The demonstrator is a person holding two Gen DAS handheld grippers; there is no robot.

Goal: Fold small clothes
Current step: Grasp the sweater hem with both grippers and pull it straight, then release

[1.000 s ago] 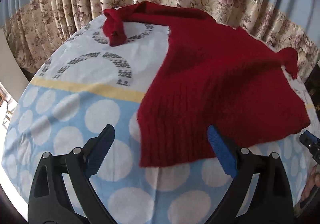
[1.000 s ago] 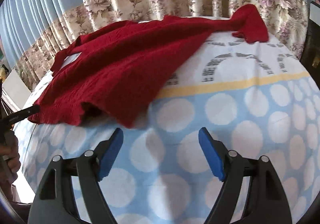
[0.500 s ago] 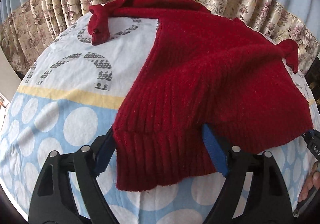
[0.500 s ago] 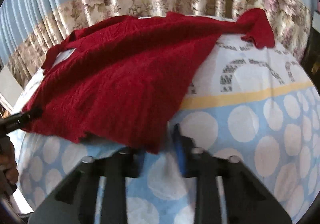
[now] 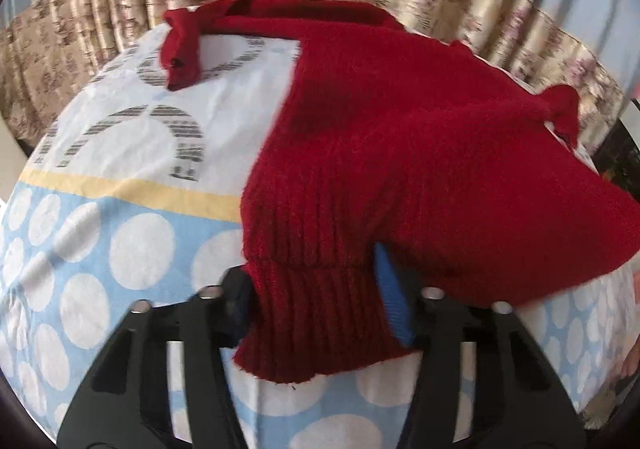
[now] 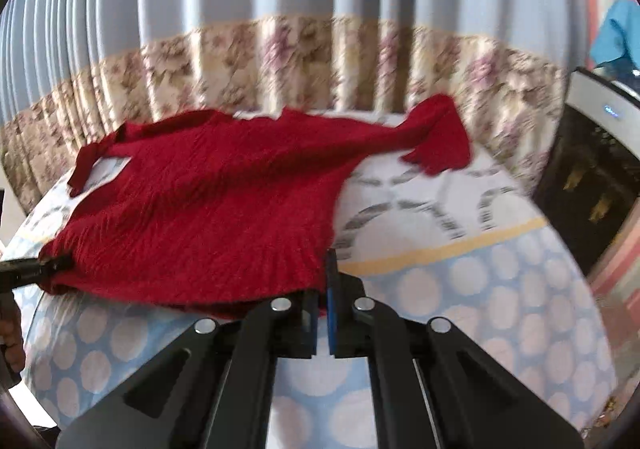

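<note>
Gripping the ribbed hem of the red sweater (image 5: pixel 400 153) at its two lower corners, the left gripper (image 5: pixel 316 301) and right gripper (image 6: pixel 322 289) are both clamped on fabric. The garment lies spread across the bed sheet (image 5: pixel 120 241), sleeves out to either side; no fold is visible, so folding appears barely begun. The knit looks thick, fuzzy and limp, bunching at the left clamp. The sheet is thin cotton, polka-dotted, slightly creased.

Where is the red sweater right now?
The red sweater lies on the dotted bedsheet before the flowery curtain, its ribbed hem pinched by the left hand-held gripper and right hand-held gripper.
</note>
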